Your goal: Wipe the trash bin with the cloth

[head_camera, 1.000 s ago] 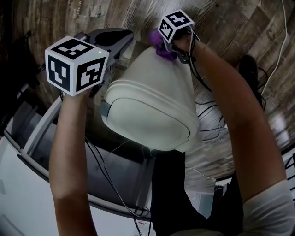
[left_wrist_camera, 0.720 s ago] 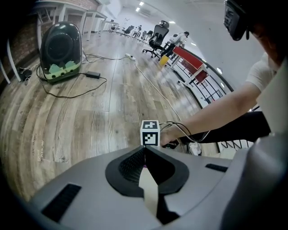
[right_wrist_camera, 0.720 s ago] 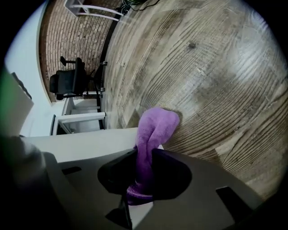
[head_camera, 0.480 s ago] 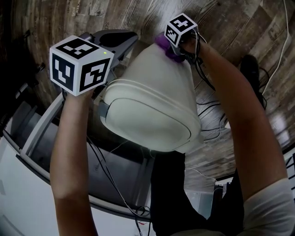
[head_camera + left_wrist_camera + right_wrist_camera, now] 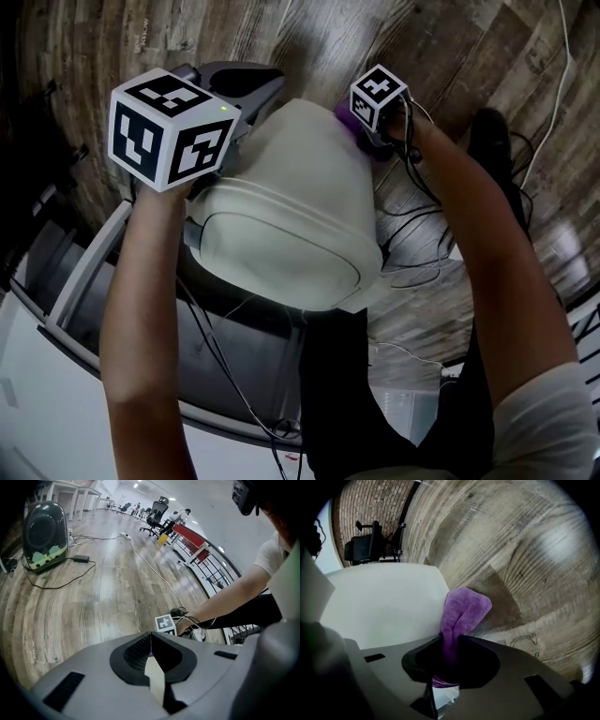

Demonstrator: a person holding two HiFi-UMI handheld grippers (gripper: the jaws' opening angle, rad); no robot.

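A white trash bin (image 5: 291, 206) is held tilted above the wooden floor, its lidded top toward me. My left gripper (image 5: 251, 94) is at the bin's far left side, shut on a thin cream edge of the bin (image 5: 155, 681) that shows between its jaws in the left gripper view. My right gripper (image 5: 364, 131) is shut on a purple cloth (image 5: 345, 114) and holds it against the bin's far right side. In the right gripper view the cloth (image 5: 464, 609) sticks out past the jaws and touches the white bin wall (image 5: 384, 606).
Black cables (image 5: 422, 234) lie on the wooden floor under the right arm. A white table frame (image 5: 56, 394) stands at the lower left. A dark shoe (image 5: 487, 141) is at the right. A dark domed case (image 5: 44, 534) sits far off on the floor.
The right gripper with the cloth has slid to the right and toward me along the bin's side. The bin and the left gripper have shifted slightly.
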